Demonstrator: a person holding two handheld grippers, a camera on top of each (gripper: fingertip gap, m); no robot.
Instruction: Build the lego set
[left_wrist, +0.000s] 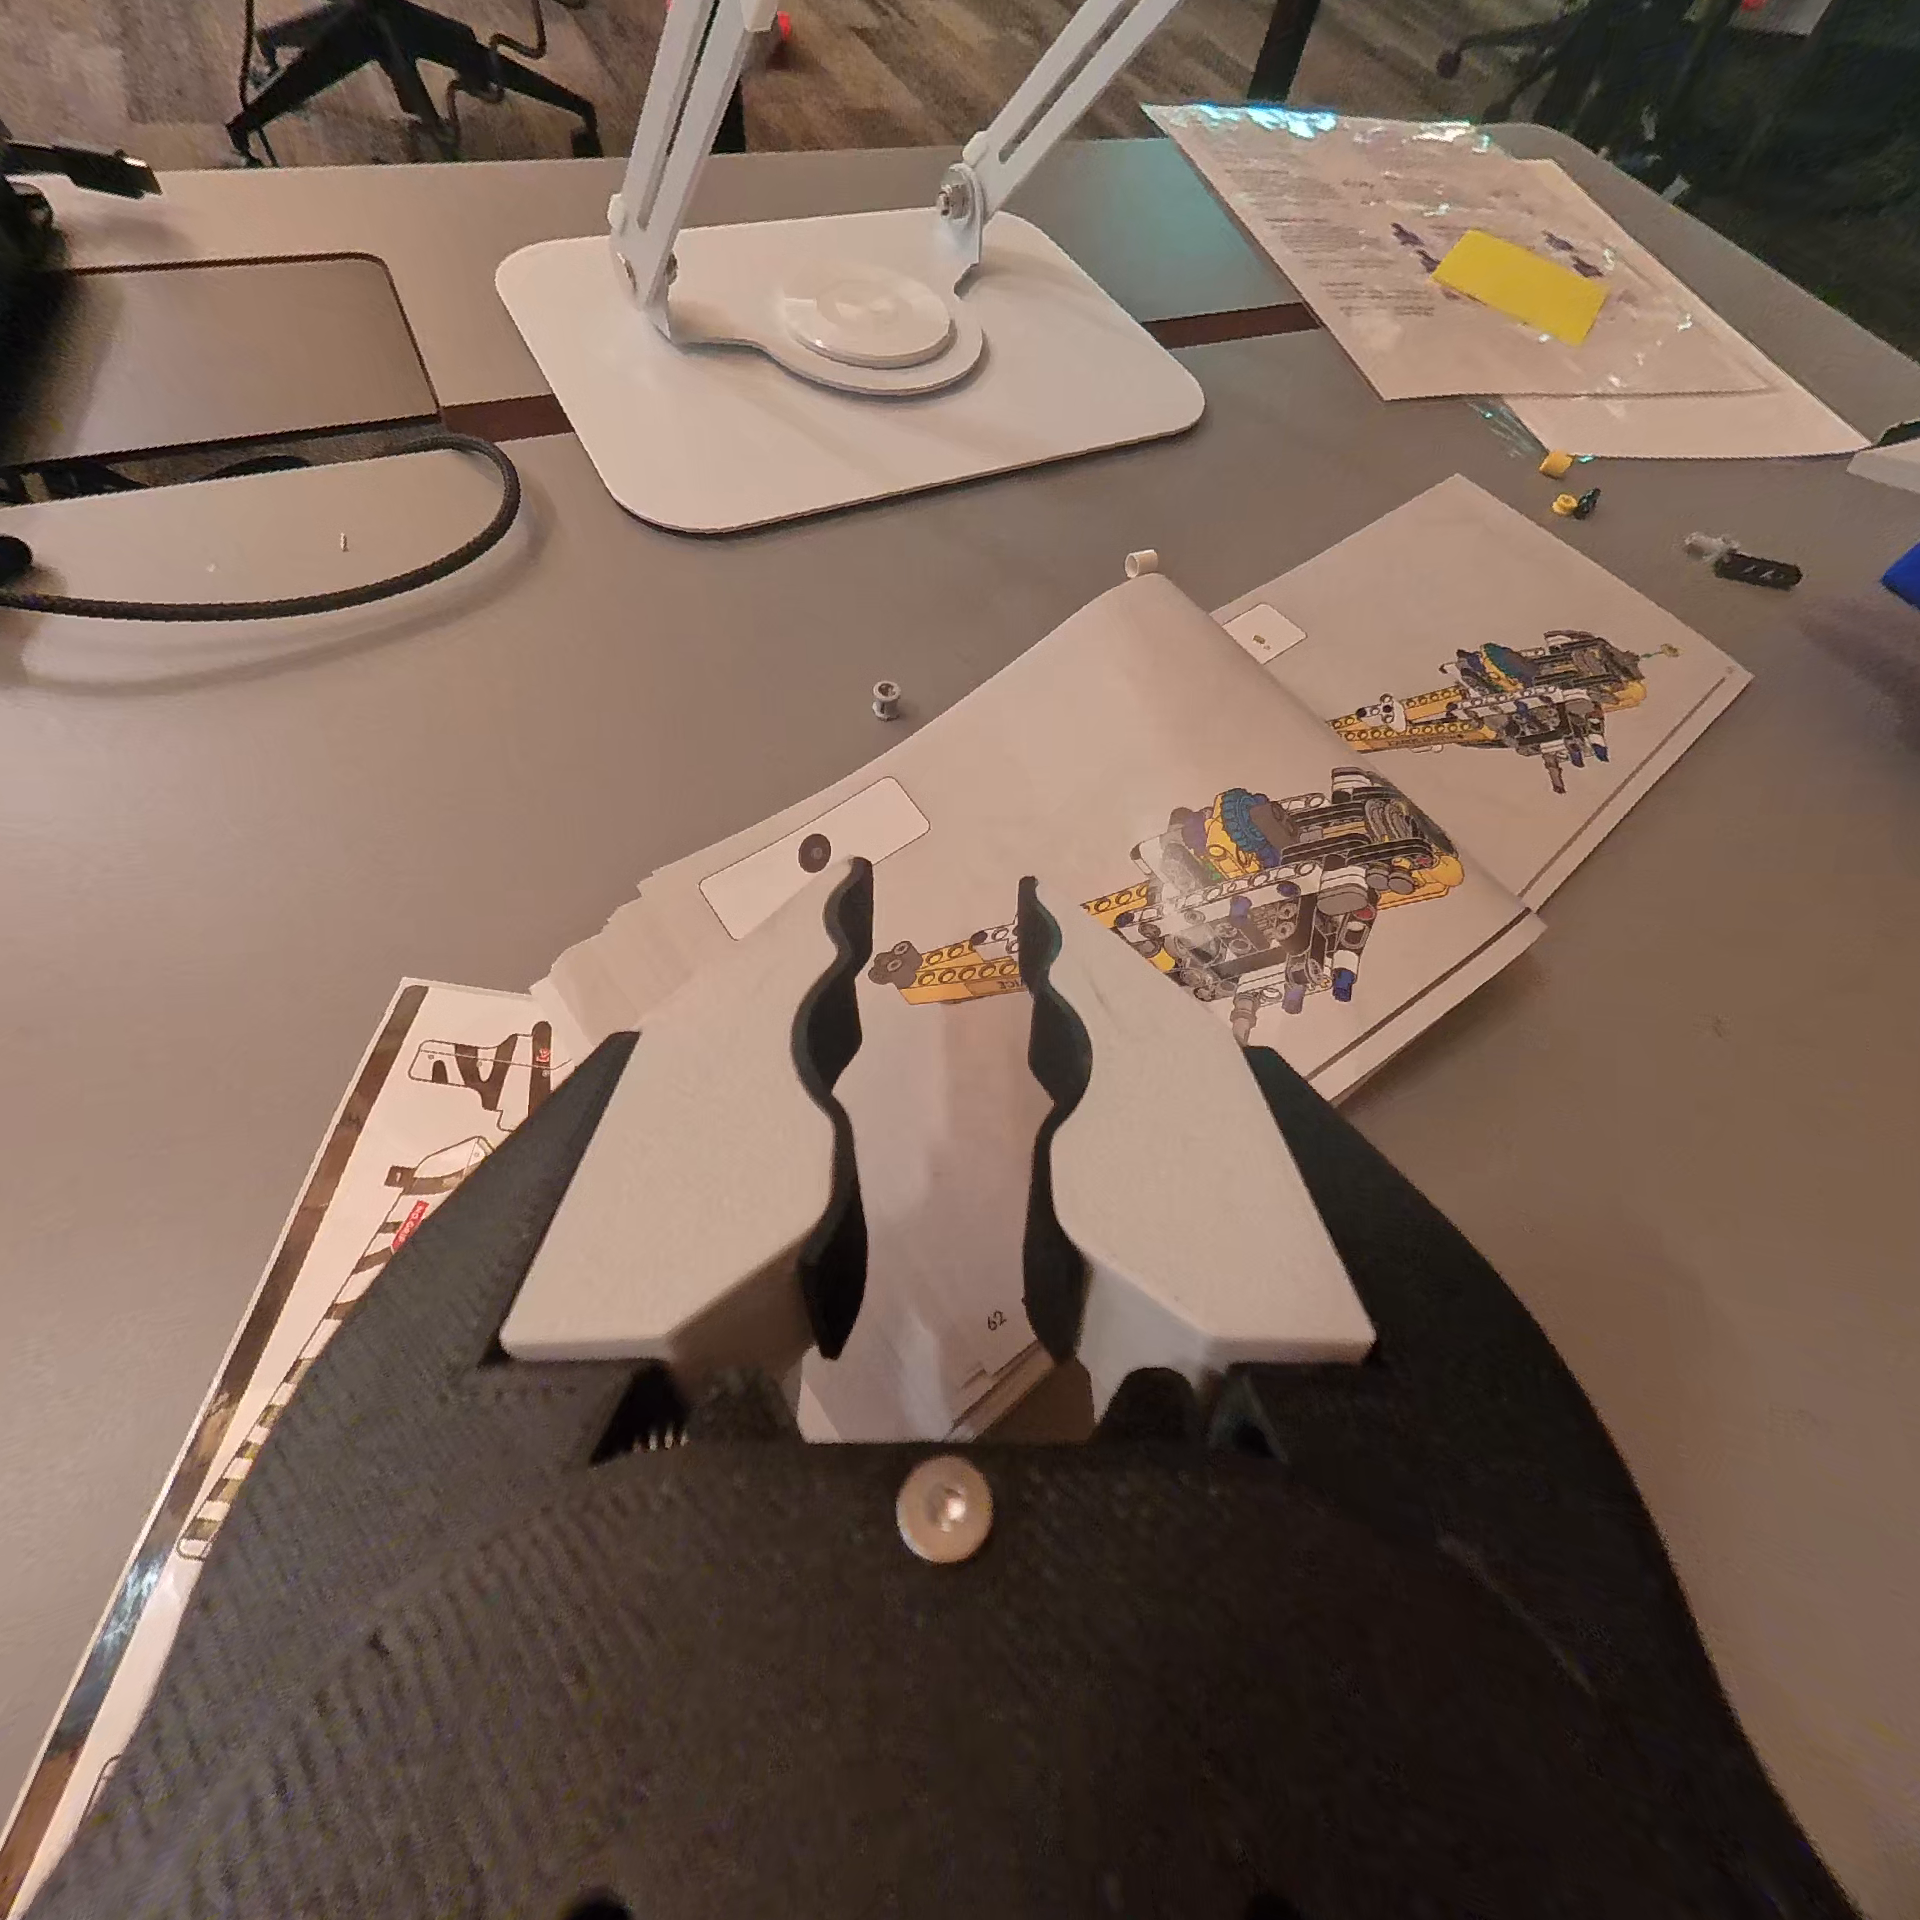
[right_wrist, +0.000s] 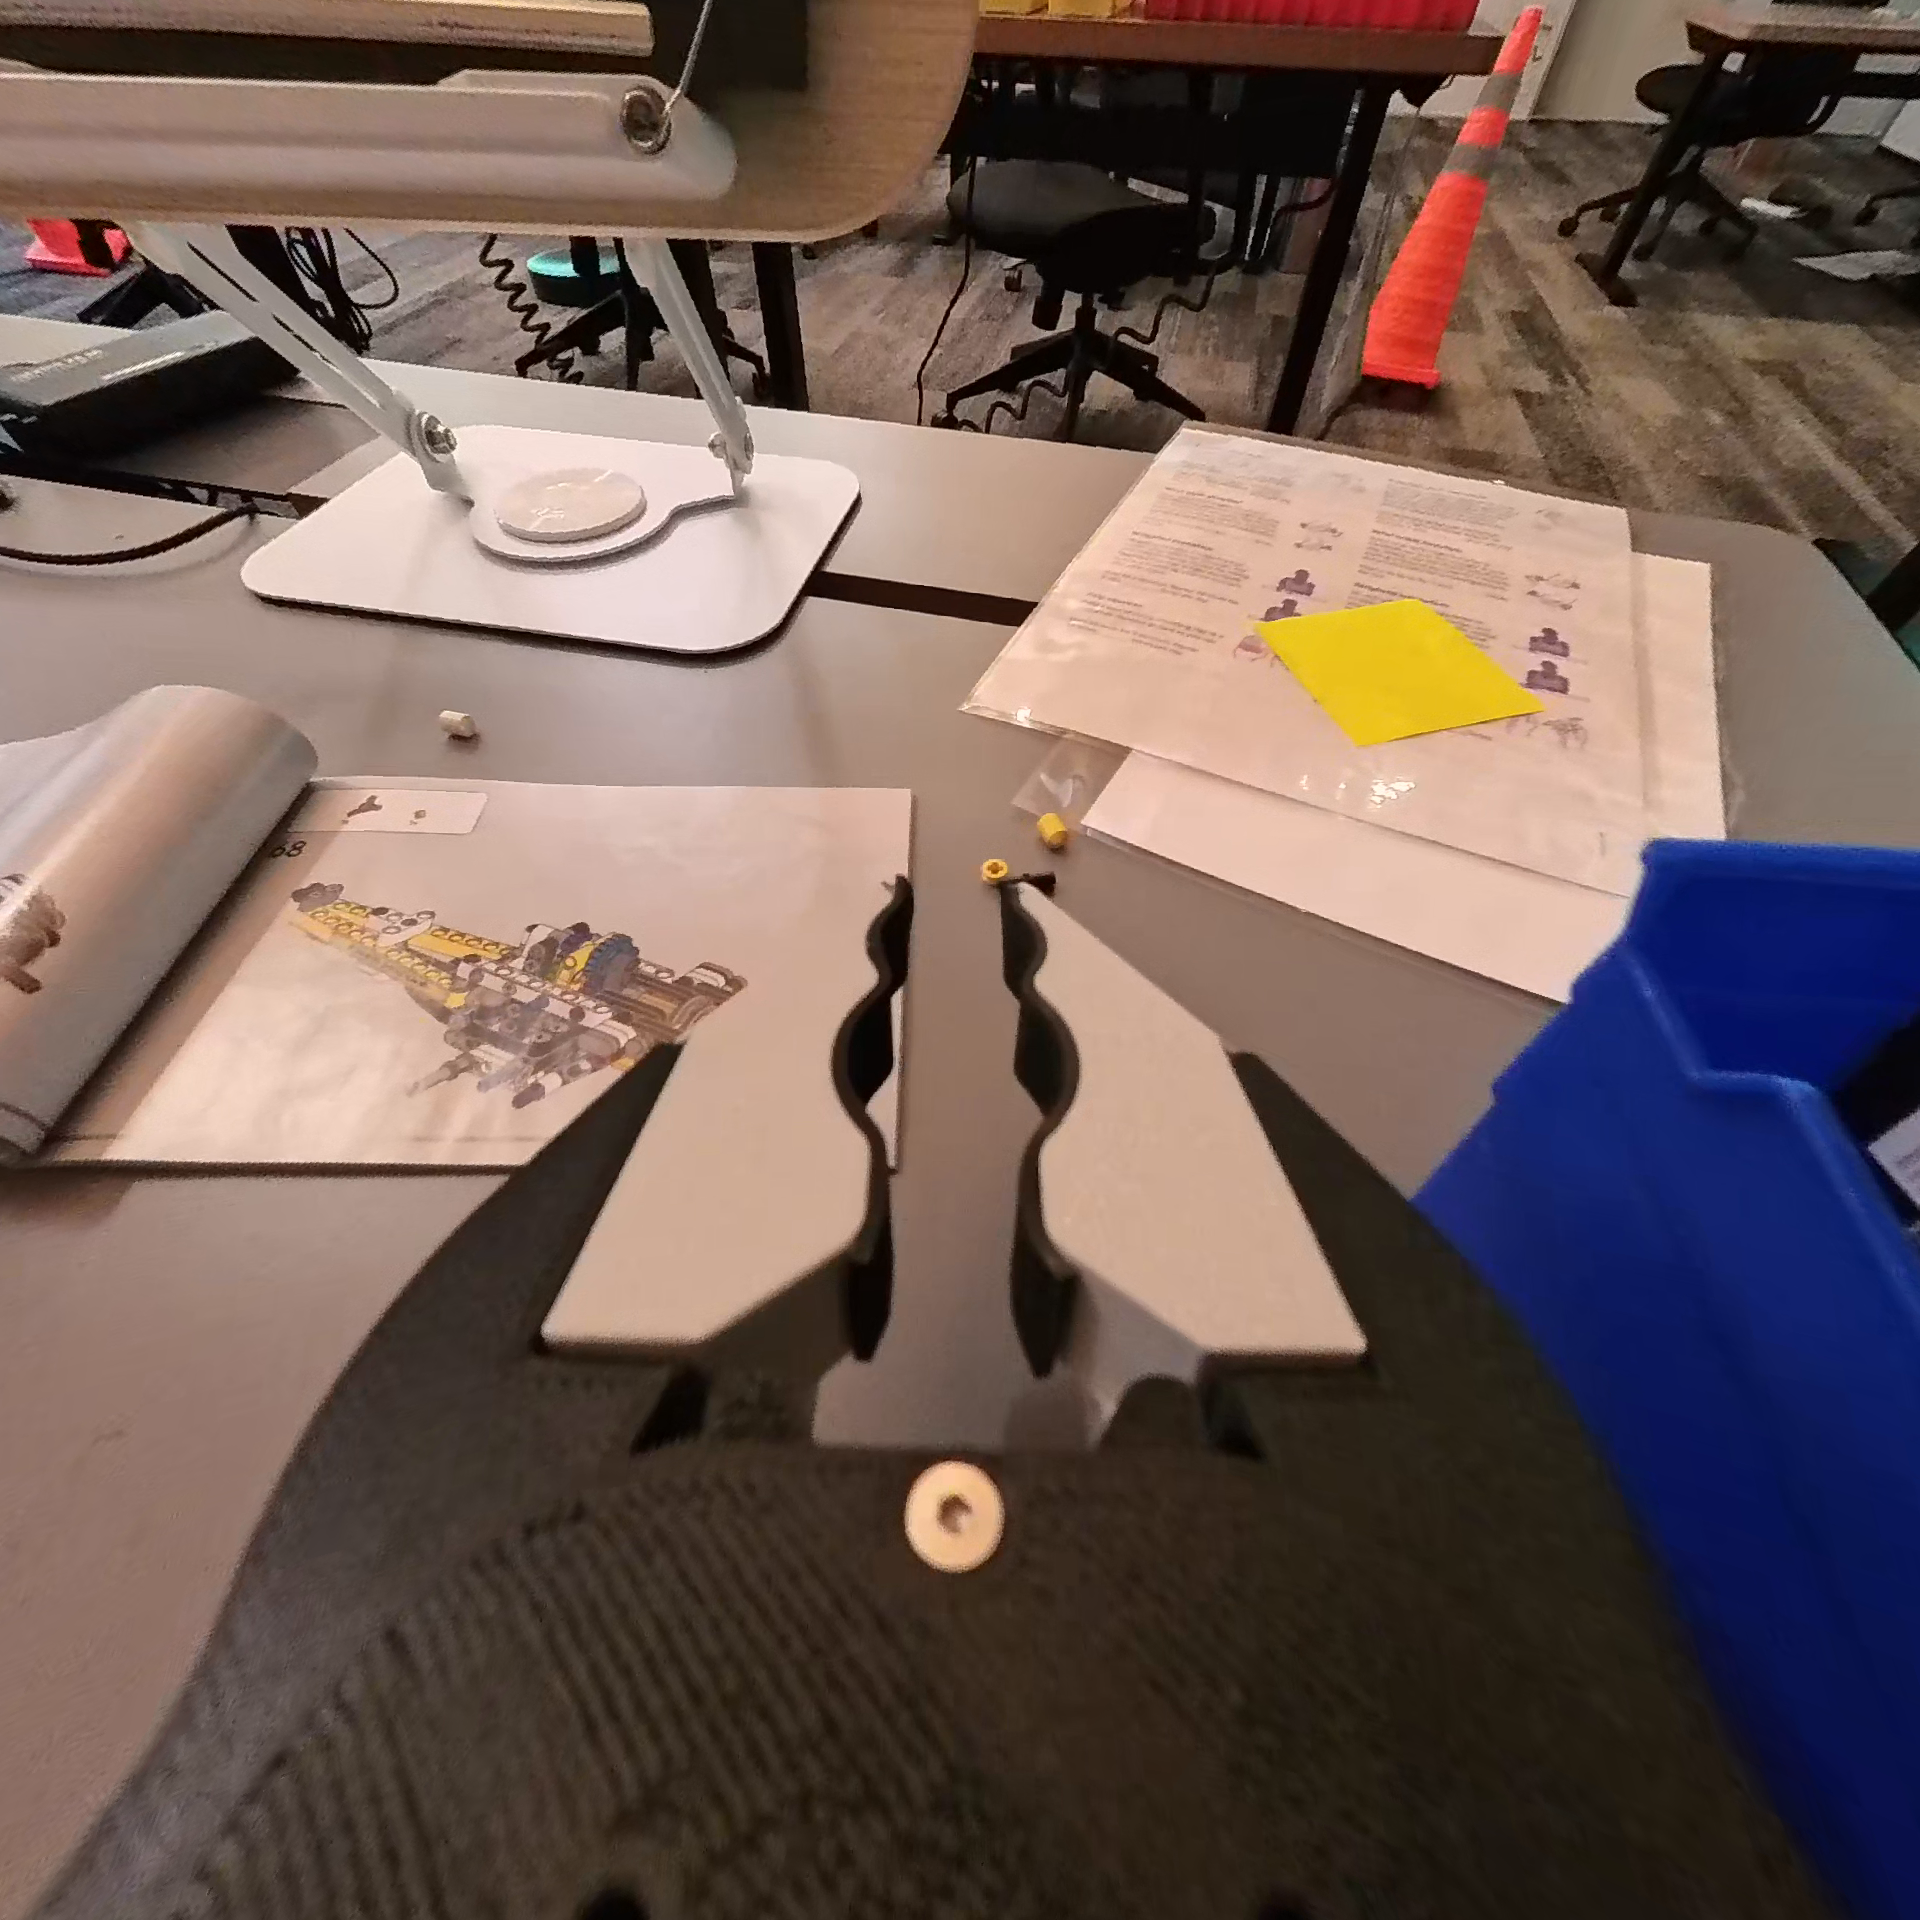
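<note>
An open instruction booklet (left_wrist: 1195, 831) lies on the grey table and also shows in the right wrist view (right_wrist: 582, 966). My left gripper (left_wrist: 943, 883) is open and empty, hovering over the booklet's left page. My right gripper (right_wrist: 948, 891) is open and empty, just right of the booklet's edge. A yellow round piece with a black pin (right_wrist: 1013, 873) lies just beyond its tips, and a small yellow cylinder (right_wrist: 1052, 831) a little farther. A small grey bushing (left_wrist: 886, 698) and a small white tube (left_wrist: 1140, 564) lie on the table behind the booklet. No built model is in view.
A white stand base (left_wrist: 862, 384) sits at the back centre. Laminated sheets with a yellow note (right_wrist: 1392, 665) lie at the back right. A blue bin (right_wrist: 1704, 1195) stands close on the right. A black cable (left_wrist: 312, 592) curls at the left. A sticker sheet (left_wrist: 312, 1195) lies under the booklet. About 30 cm separates my left fingertips from my right. To reach the small grey bushing (left_wrist: 886, 698) in a straight line is about 8 cm for my left fingers, about 30 cm for my right. Between my right fingertips and the small yellow cylinder (right_wrist: 1052, 831) there is roughly 10 cm. It turns up in the left wrist view (left_wrist: 1553, 463) as well.
</note>
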